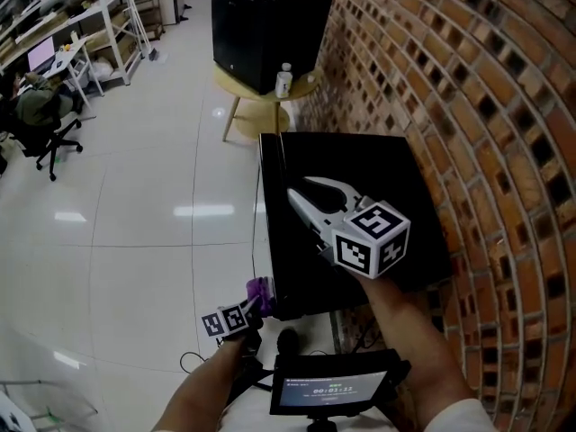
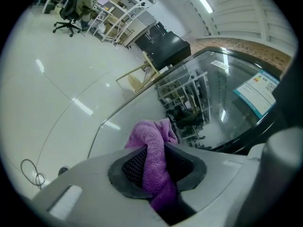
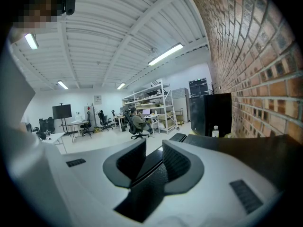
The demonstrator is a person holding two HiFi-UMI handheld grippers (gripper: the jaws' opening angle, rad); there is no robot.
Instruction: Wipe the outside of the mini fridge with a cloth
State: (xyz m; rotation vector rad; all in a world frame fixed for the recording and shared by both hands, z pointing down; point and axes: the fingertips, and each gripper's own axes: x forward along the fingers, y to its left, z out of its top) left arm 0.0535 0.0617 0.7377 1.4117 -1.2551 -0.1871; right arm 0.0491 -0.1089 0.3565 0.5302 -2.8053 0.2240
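Note:
The black mini fridge (image 1: 360, 196) stands against the brick wall, and I look down on its top. My left gripper (image 1: 255, 302) is low at the fridge's front left corner, shut on a purple cloth (image 1: 259, 289). In the left gripper view the cloth (image 2: 154, 160) bunches between the pads and sticks out past them, close to the fridge's glass door (image 2: 213, 103); I cannot tell whether it touches. My right gripper (image 1: 301, 190) hovers over the fridge top (image 3: 255, 150). Its jaws (image 3: 154, 157) are open, with a narrow gap and nothing between them.
A second black box (image 1: 265, 25) sits on a round wooden table (image 1: 236, 84) farther along the wall, with a white bottle (image 1: 284, 79) beside it. The brick wall (image 1: 486, 106) runs along the right. A small screen (image 1: 328, 390) and cables lie near my feet. Shelves and office chairs stand far left.

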